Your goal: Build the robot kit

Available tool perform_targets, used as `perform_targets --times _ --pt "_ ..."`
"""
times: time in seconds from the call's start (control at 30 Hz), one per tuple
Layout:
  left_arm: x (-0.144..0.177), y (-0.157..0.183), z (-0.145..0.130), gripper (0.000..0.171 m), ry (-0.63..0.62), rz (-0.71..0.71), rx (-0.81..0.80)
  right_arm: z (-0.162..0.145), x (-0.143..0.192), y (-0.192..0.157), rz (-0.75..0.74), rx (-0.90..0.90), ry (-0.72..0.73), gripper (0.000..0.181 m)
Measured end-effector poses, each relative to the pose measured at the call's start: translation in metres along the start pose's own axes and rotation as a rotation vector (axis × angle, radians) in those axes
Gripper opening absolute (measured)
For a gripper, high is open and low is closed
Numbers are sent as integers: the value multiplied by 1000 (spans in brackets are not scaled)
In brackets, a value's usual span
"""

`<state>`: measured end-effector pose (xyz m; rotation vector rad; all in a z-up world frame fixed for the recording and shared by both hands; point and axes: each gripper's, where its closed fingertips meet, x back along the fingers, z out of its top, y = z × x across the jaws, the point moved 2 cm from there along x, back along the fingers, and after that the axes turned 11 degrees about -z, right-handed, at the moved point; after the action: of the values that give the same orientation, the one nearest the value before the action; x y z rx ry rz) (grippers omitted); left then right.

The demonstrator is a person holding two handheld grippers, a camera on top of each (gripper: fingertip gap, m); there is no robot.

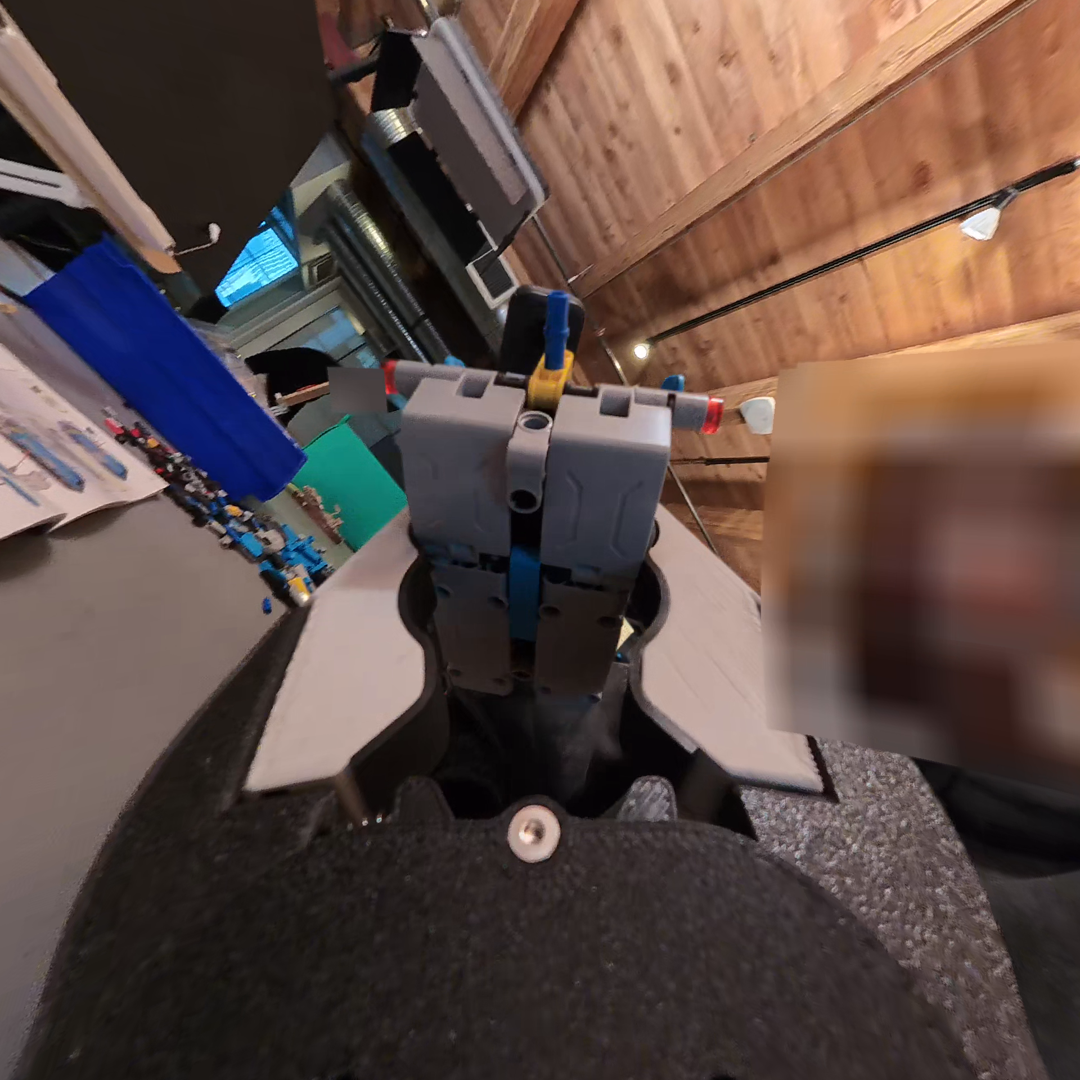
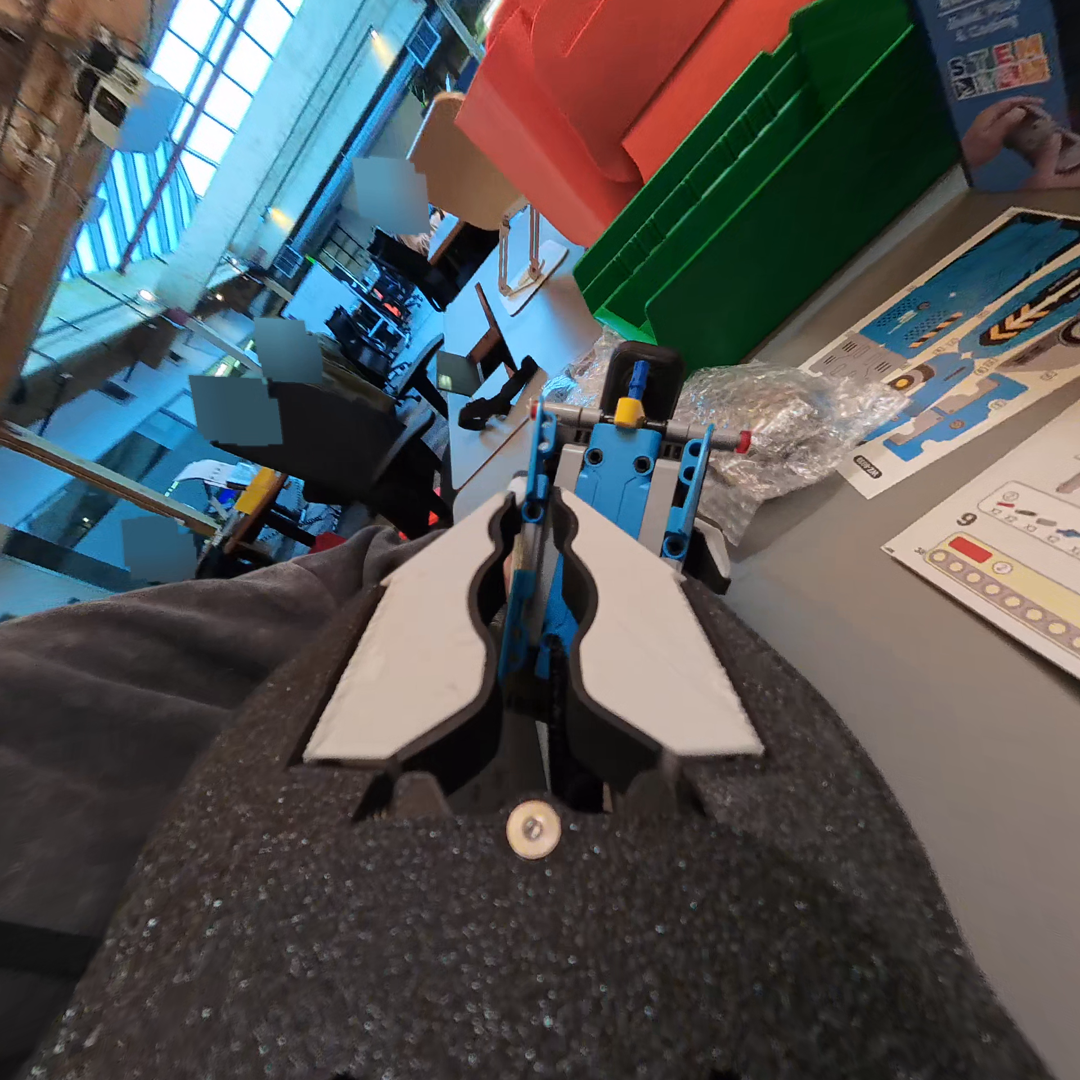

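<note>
Left tool (image 1: 532, 584) is clamped on the brick-built model (image 1: 608, 485), one finger pressed to each flank of its twin grey panels. The model stands straight up between them, lifted clear of the tabletop (image 1: 117, 643). Across the model's top runs a grey axle (image 1: 689, 403) with red caps. At its middle sits a yellow connector (image 1: 549, 380) with a blue pin (image 1: 555, 321) poking up. Behind that is a black rounded piece (image 1: 517, 327); what it is, I cannot tell.

Right tool (image 2: 535, 526) comes at the same model (image 2: 619, 473) from its other face. Here the panel is blue, and the jaws are nearly together, pinching a thin blue beam (image 2: 540, 461) on the model's left edge. So both tools have it, one across the body, one on the side beam. At the model's lower right corner a pale and black shape shows, likely a finger of the left tool, though I cannot be sure.

In the left wrist view, left of the model, lie a blue bin (image 1: 158, 374), a green bin (image 1: 350, 479) just beside it, a strew of loose bricks (image 1: 251, 526) and an open instruction booklet (image 1: 58, 461). In the right wrist view a crumpled clear bag (image 2: 777, 421) sits just right of the model. Beyond it are a sticker sheet (image 2: 964, 350) and an instruction page (image 2: 993, 555). Green bins (image 2: 760, 234) and red bins (image 2: 555, 117) rise above, and a grey sleeve (image 2: 146, 672) fills the lower left.
</note>
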<state>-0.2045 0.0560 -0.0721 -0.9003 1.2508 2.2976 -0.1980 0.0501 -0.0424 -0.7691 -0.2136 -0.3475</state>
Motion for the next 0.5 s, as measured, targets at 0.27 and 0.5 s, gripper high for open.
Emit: perform_targets --times 0.27,0.5 --pt "3 15 10 71 18 -27 -44 19 10 -19 -39 95 78 24" --pt "1 12 7 67 -5 5 -78 -4 9 -21 -164 423 12 18"
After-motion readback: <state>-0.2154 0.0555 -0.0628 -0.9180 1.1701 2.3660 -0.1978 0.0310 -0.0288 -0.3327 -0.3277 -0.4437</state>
